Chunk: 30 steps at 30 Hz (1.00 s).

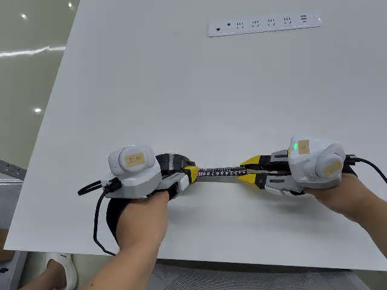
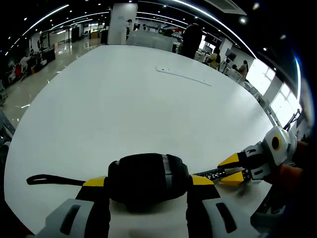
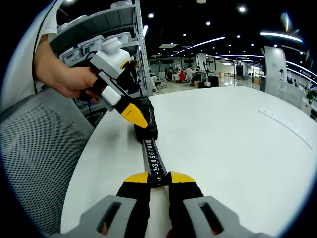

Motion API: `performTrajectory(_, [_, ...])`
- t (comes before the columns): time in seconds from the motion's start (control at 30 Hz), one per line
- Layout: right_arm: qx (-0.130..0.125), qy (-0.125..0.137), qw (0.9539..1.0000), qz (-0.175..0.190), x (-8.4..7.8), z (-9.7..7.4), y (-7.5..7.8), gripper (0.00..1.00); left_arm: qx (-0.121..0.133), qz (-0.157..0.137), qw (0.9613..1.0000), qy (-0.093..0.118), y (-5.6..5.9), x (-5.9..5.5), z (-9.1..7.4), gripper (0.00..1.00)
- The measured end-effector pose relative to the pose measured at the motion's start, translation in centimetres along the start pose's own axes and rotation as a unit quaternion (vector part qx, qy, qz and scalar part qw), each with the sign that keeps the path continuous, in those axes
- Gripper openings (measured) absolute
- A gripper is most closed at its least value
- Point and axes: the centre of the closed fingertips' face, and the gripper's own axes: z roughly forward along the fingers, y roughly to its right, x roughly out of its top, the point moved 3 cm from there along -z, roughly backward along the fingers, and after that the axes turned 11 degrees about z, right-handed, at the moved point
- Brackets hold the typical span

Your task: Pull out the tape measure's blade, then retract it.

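Near edge of the desk [image 1: 181, 90], left of centre: the left gripper [image 1: 184, 174] has its tongs closed around the black case [image 1: 172, 162] of the tape measure, one yellow-tipped jaw against each side. In the head view the gripper body and the left hand [image 1: 142, 220] cover most of the case; whether the case rests on the desk or is lifted clear cannot be determined. A black strap [image 2: 49, 180] lies flat on the desk beside the case, and its attached end is hidden behind a jaw.

The blade [image 1: 221, 173] is drawn out in a short run along the near edge, from the case to the right gripper [image 1: 249, 170]. That gripper's tongs are narrow, pinched on the blade's free end. The end hook is concealed between the jaws. Printed numerals show on the blade, but are too small to read reliably.

The right hand [image 1: 338, 193] is cut off by the frame.

Far edge, right of centre: a white power strip [image 1: 264, 25], well apart from the work.
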Motion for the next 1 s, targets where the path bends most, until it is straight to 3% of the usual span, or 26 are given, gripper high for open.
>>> performTrajectory(0.33, [0.006,-0.005,1.0000,-0.006,0.34,-0.01,-0.19,0.12,-0.001,-0.004,1.0000,0.003,0.00,0.02,-0.01,0.60])
performTrajectory(0.67, [0.002,-0.009,0.9999,-0.012,0.26,-0.11,-0.21,0.12,0.014,-0.009,0.9999,0.003,0.12,0.04,0.14,0.62])
performTrajectory(0.83, [0.001,-0.012,0.9996,-0.024,0.37,-0.11,-0.21,0.12,0.016,-0.005,0.9997,-0.017,0.12,0.17,0.22,0.61])
performTrajectory(1.0, [0.002,-0.019,0.9989,-0.043,0.55,-0.08,-0.02,0.12,0.017,-0.007,0.9996,-0.023,0.07,0.05,0.25,0.60])
